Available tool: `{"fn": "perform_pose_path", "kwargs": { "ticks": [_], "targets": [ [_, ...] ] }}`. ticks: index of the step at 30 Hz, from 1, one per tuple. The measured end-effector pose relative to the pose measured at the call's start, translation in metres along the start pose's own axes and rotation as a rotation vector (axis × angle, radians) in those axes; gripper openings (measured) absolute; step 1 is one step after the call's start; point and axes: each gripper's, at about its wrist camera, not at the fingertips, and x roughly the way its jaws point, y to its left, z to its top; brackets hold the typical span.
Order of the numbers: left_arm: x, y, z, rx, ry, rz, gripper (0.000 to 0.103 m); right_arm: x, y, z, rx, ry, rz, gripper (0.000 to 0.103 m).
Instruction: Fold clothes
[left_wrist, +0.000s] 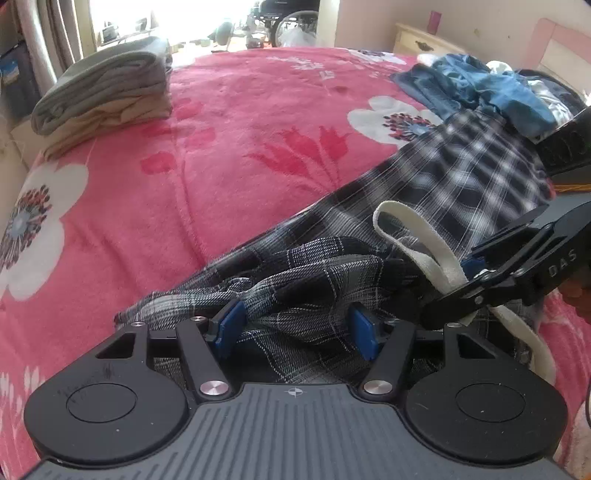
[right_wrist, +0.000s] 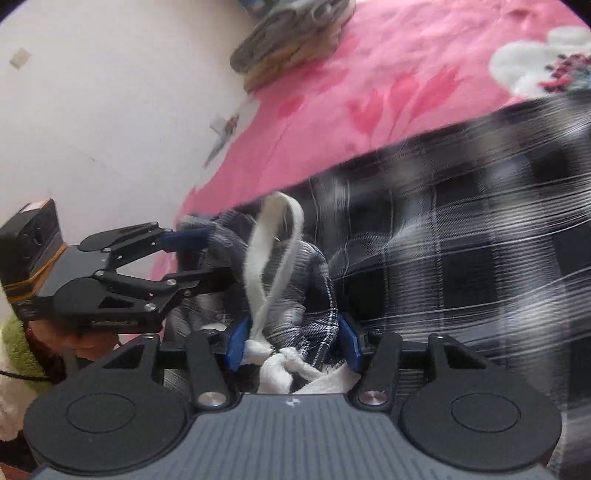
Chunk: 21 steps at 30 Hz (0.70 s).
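1. Pink floral blanket (left_wrist: 229, 155) covers the bed that carries everything; a doorway glows bright at 12 o'clock in the left wrist view.
2. Black-and-white plaid garment (left_wrist: 461, 177) lies on the blanket, running from 6 o'clock up toward 2 o'clock in the left wrist view; its near end is bunched into folds; in the right wrist view it fills the 3 o'clock side, blurred.
3. White drawstring (left_wrist: 417, 240) loops up out of the bunched end; in the right wrist view the same cord stands at centre with a knot near the right gripper's pads.
4. Left gripper (left_wrist: 297, 328) has its blue pads apart with bunched plaid cloth between them; whether the pads press the cloth I cannot tell.
5. Right gripper (right_wrist: 293, 338) has its pads apart too, with plaid cloth and the knotted cord between them; a firm grip cannot be told; in the left wrist view it enters from 3 o'clock, just beside the cord loop.
6. Folded grey and beige stack (left_wrist: 107, 96) sits on the blanket at 10 o'clock, well apart from the plaid garment.
7. Blue clothes pile (left_wrist: 480, 92) lies at 1 o'clock, touching the plaid garment's far end.
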Motion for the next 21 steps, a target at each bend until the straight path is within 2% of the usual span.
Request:
{"fn": "perform_pose_path", "kwargs": {
  "ticks": [2,3,4,5,7,10,12,14,17,20,21],
  "targets": [
    [0.0,-0.001,-0.002,0.004,-0.007,0.007,0.062,0.003,0.005,0.0,-0.035,0.01,-0.006,0.041],
    [-0.001,-0.001,-0.003,0.007,-0.011,0.01,0.062,0.004,0.008,0.0,-0.052,0.014,-0.009,0.028],
    [-0.001,-0.001,-0.004,0.008,-0.015,0.013,0.062,0.006,0.011,0.0,-0.07,0.019,-0.012,0.02],
    [-0.003,-0.001,-0.004,-0.003,-0.031,0.013,0.062,0.007,0.013,0.0,-0.087,0.024,-0.015,0.018],
    [-0.005,0.0,-0.004,-0.032,-0.053,0.01,0.062,-0.002,0.038,-0.003,-0.202,-0.047,-0.076,0.017],
    [-0.001,0.001,-0.004,-0.066,-0.058,0.013,0.062,-0.004,0.083,-0.034,-0.525,-0.145,-0.283,0.018],
    [0.003,-0.001,-0.005,-0.054,-0.047,0.028,0.062,0.01,0.096,-0.055,-0.681,-0.137,-0.37,0.018],
    [0.004,-0.005,-0.005,-0.021,-0.044,0.045,0.062,0.017,0.103,-0.069,-0.776,-0.138,-0.415,0.021],
    [0.003,-0.009,-0.007,0.017,-0.044,0.057,0.062,0.011,0.105,-0.067,-0.763,-0.158,-0.406,0.027],
    [0.002,-0.007,-0.009,0.015,-0.047,0.054,0.062,-0.001,0.091,-0.047,-0.598,-0.177,-0.331,0.029],
    [0.001,-0.007,-0.009,0.011,-0.047,0.054,0.062,-0.004,0.085,-0.04,-0.534,-0.178,-0.289,0.026]
  ]
}}
